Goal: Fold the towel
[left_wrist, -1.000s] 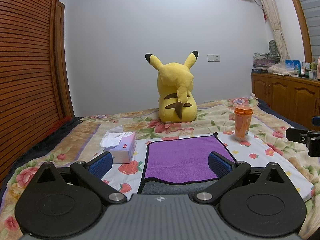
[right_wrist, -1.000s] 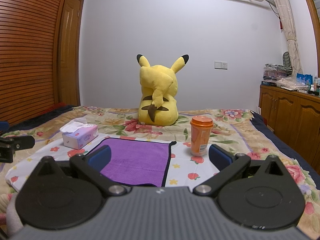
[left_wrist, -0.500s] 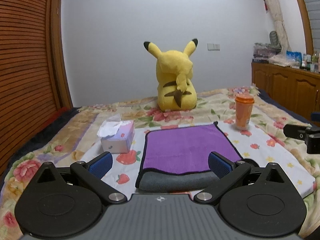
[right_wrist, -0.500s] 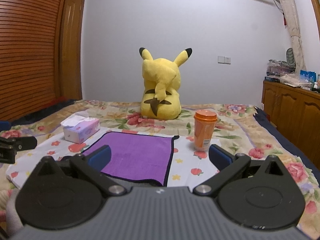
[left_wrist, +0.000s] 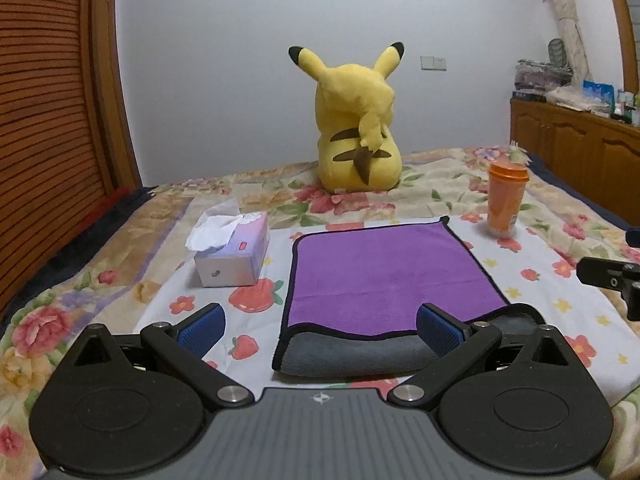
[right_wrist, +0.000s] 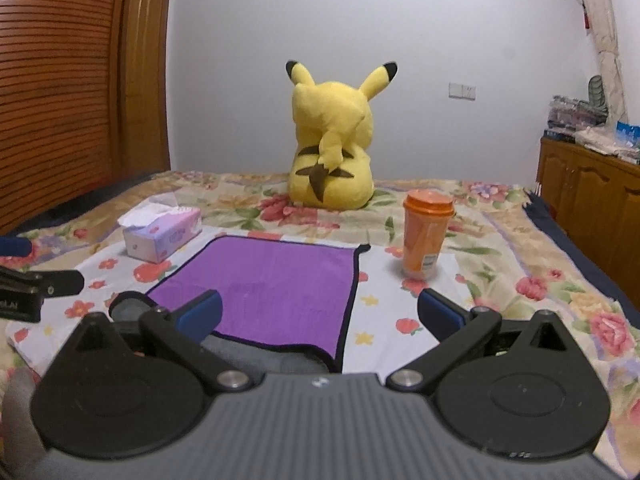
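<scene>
Hovering just short of the towel's point(left_wrist: 384, 268) near edge, the left gripper point(left_wrist: 320, 326) held its blue-padded fingers spread wide, nothing between them; the right gripper point(right_wrist: 320, 314) was likewise wide apart and empty. Compared with a second before, both cameras sat lower and tilted further down, so the towel filled more of each view and its grey underside, rolled up along the near edge, showed more plainly than it had. The towel itself had not shifted: it lay flat, purple side up with a dark border, on the white fruit-print cloth point(left_wrist: 560, 304) spread over the floral bedspread point(left_wrist: 80, 280). In the left view, the left gripper's right finger point(left_wrist: 438, 330) overlapped the towel's near right corner; whether it touched I could not tell. To the towel's left stood the tissue box point(left_wrist: 234, 252), near but apart. Off the towel's far right corner stood the orange cup point(left_wrist: 506, 200), upright. Beyond the towel's far edge sat the yellow plush toy point(left_wrist: 358, 128), its back to the cameras, in the same place as before.
</scene>
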